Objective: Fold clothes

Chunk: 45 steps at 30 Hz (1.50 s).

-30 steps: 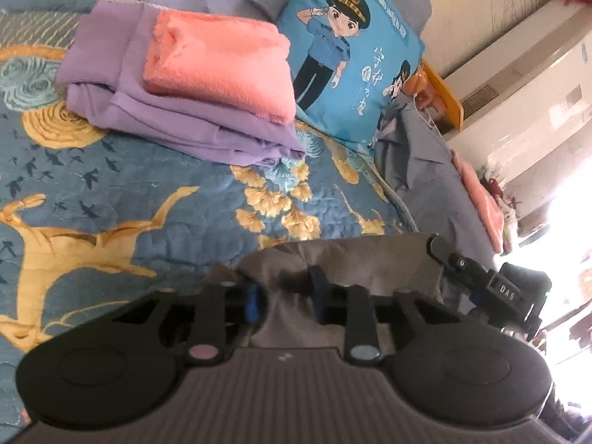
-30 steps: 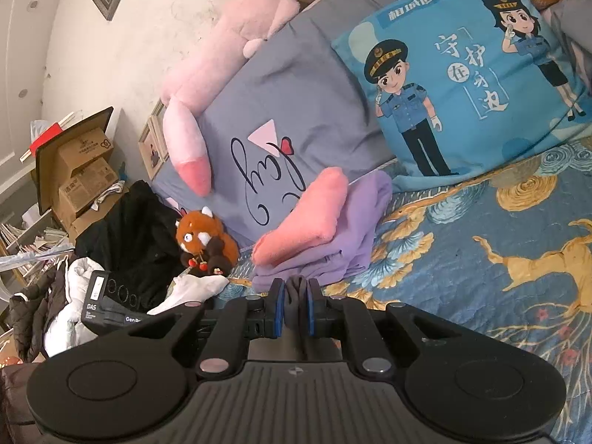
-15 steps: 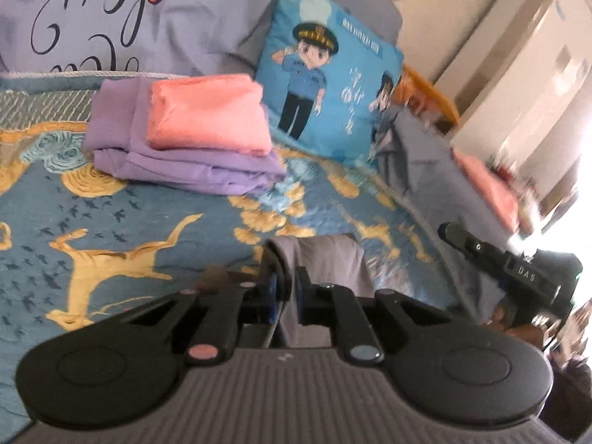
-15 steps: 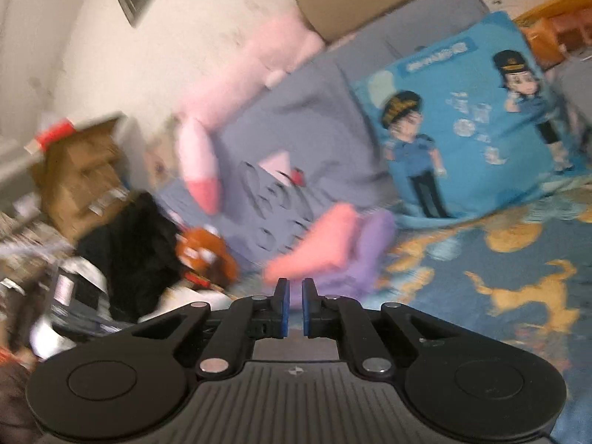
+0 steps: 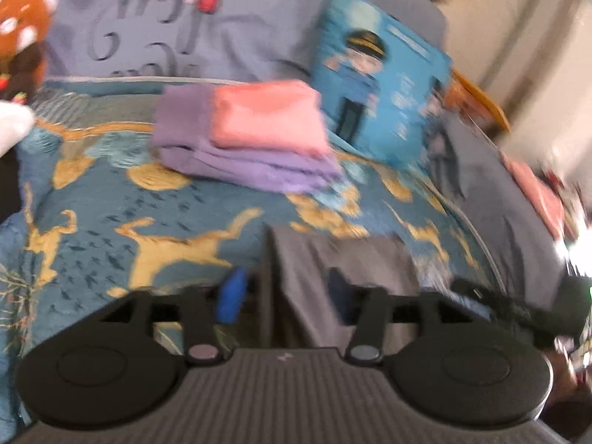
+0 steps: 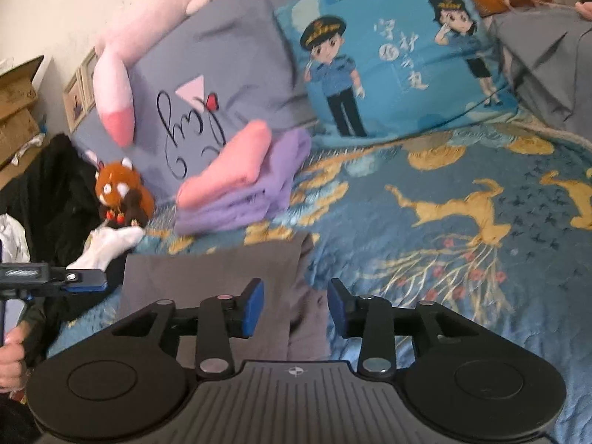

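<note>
A folded grey garment [image 5: 344,259] [image 6: 207,273] lies on the blue quilt [image 5: 111,199] [image 6: 444,259], close in front of both grippers. My left gripper [image 5: 285,294] is open, and a raised fold of the grey cloth stands loose between its fingers. My right gripper [image 6: 296,307] is open too, with the garment's right edge lying under the gap. The left gripper [image 6: 74,281] also shows at the left of the right wrist view, held by a hand [image 6: 11,351]. Further back sits a folded purple garment [image 5: 240,166] [image 6: 259,199] with a folded pink one [image 5: 262,122] [image 6: 229,170] on top.
A blue cartoon pillow [image 5: 381,77] [image 6: 392,59] and a grey lettered pillow [image 6: 207,85] lean at the bed's head. A red-panda plush [image 6: 118,188], white cloth [image 6: 111,244] and dark clothes [image 6: 48,192] lie at the left. Rumpled grey bedding [image 5: 499,199] borders the right.
Both grippers were shut on the grey garment half a second ago and have opened. The garment now rests on the quilt. Both views have moved forward over the bed.
</note>
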Motion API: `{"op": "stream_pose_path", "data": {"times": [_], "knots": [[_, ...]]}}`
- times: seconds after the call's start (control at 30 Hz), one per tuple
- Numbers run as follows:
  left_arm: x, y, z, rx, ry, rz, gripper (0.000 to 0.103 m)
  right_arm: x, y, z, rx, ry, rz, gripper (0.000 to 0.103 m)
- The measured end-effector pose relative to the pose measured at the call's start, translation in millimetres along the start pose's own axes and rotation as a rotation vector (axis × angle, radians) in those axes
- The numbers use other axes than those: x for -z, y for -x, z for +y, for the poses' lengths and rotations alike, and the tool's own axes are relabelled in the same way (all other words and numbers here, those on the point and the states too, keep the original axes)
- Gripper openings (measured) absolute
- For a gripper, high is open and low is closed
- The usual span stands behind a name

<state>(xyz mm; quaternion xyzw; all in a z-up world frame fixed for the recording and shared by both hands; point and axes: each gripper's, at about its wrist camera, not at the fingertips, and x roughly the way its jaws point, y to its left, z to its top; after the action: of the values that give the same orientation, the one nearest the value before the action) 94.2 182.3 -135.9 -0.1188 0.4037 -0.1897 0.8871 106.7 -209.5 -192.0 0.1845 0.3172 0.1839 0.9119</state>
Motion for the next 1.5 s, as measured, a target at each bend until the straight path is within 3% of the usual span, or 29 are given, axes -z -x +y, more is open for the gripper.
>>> {"op": "stream_pose_path", "data": {"times": [0.03,0.07,0.17,0.3,0.37,0.5,0.63,0.77,0.9,0.97,1.03,1.13,1.23,1.37,1.47,1.5], "knots": [[4,1,-9,0.008,-0.032,0.004,0.085,2,-1,2,-0.003,0.002,0.01,0.038],[8,2,-18,0.016,-0.065,0.008,0.088,4,-2,3,-0.006,0.005,0.02,0.039],[13,-8,-37,0.031,-0.125,0.028,0.089,10,-5,8,-0.028,0.002,0.054,0.042],[6,-35,-41,-0.022,-0.104,0.057,0.089,16,-16,16,-0.034,0.053,0.084,0.043],[2,-50,-33,-0.067,-0.073,0.067,0.089,17,-24,21,-0.026,0.102,0.092,0.043],[-1,-76,-16,-0.256,-0.06,0.116,0.091,20,-39,31,-0.01,0.2,0.108,0.044],[3,-88,-9,-0.299,-0.102,0.151,0.102,23,-55,41,0.005,0.299,0.124,0.049],[7,-103,-8,-0.331,-0.153,0.199,0.103,25,-71,51,0.021,0.397,0.14,0.05],[5,-110,9,-0.287,-0.052,0.222,0.103,23,-73,55,0.024,0.438,0.15,0.05],[2,-98,6,-0.297,-0.048,0.193,0.102,18,-62,58,0.017,0.427,0.119,0.048],[-1,-78,0,-0.289,-0.062,0.133,0.102,13,-47,63,0.009,0.43,0.048,0.048],[-9,-41,-13,-0.193,-0.097,0.027,0.102,3,-34,76,0.015,0.504,-0.04,0.054],[-19,-34,-27,-0.15,-0.191,-0.002,0.102,0,-47,80,0.025,0.552,-0.024,0.057],[-16,-47,-49,0.02,-0.375,0.015,0.102,1,-72,77,0.025,0.56,0.037,0.057],[-10,-73,-59,0.015,-0.515,0.098,0.102,1,-86,72,0.033,0.55,0.064,0.058],[-9,-81,-56,0.012,-0.512,0.119,0.102,1,-87,71,0.039,0.545,0.061,0.059]]}}
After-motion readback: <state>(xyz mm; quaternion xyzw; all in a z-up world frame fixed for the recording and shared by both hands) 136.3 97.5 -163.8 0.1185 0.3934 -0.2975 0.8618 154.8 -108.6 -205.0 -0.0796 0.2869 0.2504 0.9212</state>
